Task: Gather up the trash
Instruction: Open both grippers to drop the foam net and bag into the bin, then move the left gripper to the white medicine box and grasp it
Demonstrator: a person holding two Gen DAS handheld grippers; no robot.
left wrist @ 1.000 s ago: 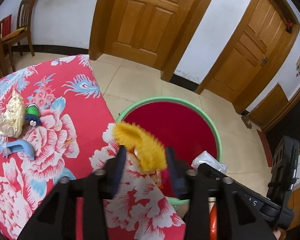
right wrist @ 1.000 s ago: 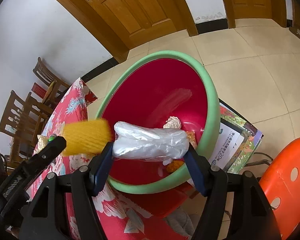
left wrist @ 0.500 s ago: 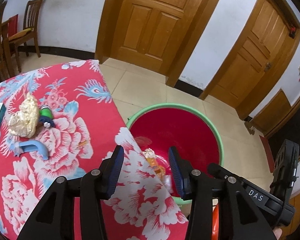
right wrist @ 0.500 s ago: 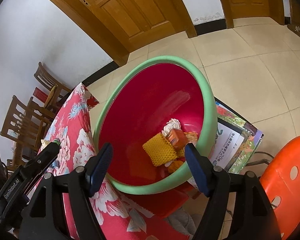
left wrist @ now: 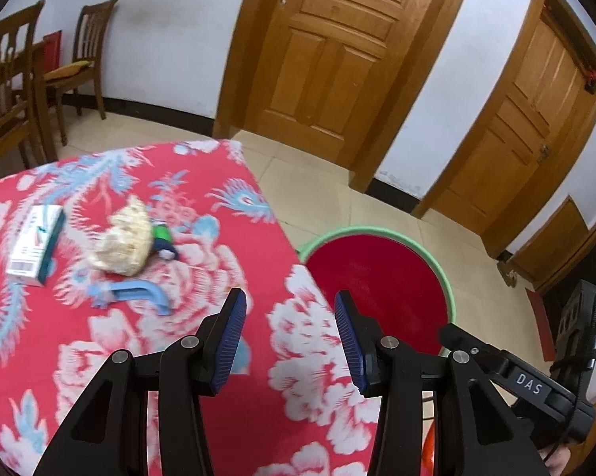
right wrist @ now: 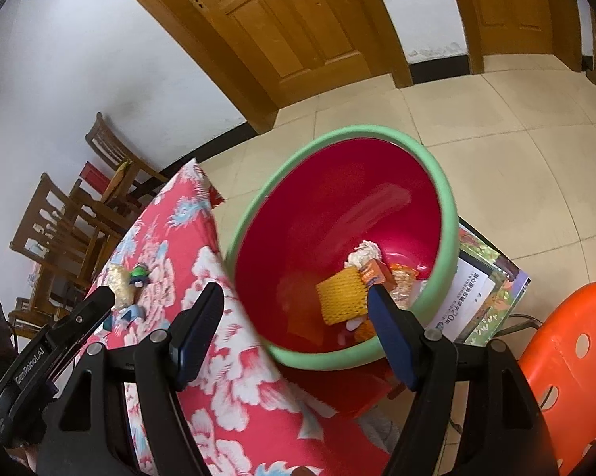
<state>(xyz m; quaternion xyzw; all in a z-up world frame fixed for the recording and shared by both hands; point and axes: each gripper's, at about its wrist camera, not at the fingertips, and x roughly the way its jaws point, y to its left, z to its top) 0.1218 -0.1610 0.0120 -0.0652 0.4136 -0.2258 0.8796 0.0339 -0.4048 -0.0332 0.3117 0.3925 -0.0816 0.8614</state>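
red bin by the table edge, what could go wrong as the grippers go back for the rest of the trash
1. The red bin stands close against the tablecloth edge; the open right gripper hangs just above its rim and may knock it.
2. The crumpled wrapper touches the small green bottle, so the open left gripper might drag both.

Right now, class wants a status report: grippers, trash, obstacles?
Left gripper open, empty. Right gripper open, empty. Yellow foam net in bin. Crumpled wrapper on table.
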